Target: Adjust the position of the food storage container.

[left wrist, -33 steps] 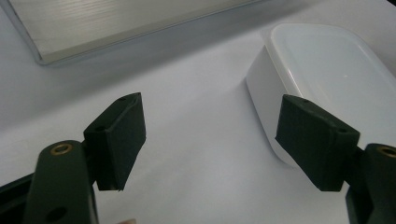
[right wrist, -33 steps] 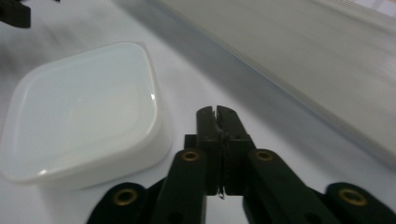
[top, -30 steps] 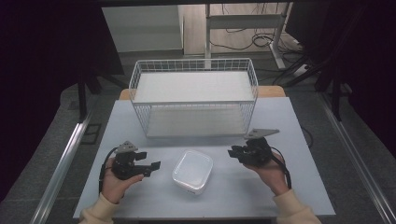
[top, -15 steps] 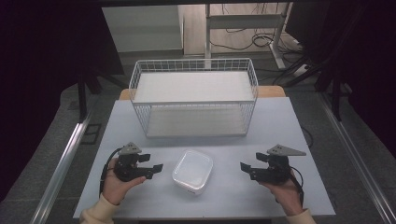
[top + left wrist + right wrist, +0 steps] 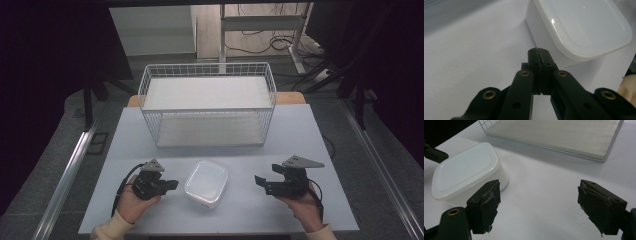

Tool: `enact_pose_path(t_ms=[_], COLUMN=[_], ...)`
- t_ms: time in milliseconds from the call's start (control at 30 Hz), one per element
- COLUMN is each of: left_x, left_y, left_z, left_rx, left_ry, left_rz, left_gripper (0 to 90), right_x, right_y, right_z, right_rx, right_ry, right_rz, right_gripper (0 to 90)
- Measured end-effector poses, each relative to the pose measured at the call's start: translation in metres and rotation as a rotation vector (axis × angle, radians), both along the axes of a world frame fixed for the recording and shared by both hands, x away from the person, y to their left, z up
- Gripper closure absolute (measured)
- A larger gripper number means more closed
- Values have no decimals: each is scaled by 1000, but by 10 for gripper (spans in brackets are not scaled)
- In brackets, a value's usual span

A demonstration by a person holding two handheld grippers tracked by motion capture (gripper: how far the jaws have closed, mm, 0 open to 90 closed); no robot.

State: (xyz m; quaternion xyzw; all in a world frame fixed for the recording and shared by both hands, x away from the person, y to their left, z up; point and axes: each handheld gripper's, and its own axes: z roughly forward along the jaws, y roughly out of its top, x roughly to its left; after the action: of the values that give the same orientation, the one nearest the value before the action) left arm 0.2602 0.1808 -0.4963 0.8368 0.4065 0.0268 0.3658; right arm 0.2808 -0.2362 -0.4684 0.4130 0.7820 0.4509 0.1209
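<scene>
I see left gripper (image 5: 172,185) just closed empty beside the lidded container (image 5: 206,183); right gripper (image 5: 260,182) spread wide, ready to flank it.

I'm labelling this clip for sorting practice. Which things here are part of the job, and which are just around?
In the job:
- white lidded container, between the two grippers
- left gripper, shut on nothing, beside the container
- right gripper, open, apart from it

Just around:
- white wire basket, behind, on the table
- cables on the floor
</scene>
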Motion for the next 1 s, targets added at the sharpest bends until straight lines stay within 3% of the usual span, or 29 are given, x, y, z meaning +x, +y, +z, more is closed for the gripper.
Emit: enact_pose_path(t_ms=[667, 1000], left_x=[-5, -8], left_y=[-28, -46], left_z=[-6, -6], left_rx=[17, -6], left_ry=[24, 33], left_rz=[-80, -120], left_gripper=[899, 898], right_x=[1, 1], right_y=[-2, 0], right_z=[1, -1], right_rx=[6, 3], right_ry=[5, 7], right_rz=[-12, -5], right_gripper=[181, 182])
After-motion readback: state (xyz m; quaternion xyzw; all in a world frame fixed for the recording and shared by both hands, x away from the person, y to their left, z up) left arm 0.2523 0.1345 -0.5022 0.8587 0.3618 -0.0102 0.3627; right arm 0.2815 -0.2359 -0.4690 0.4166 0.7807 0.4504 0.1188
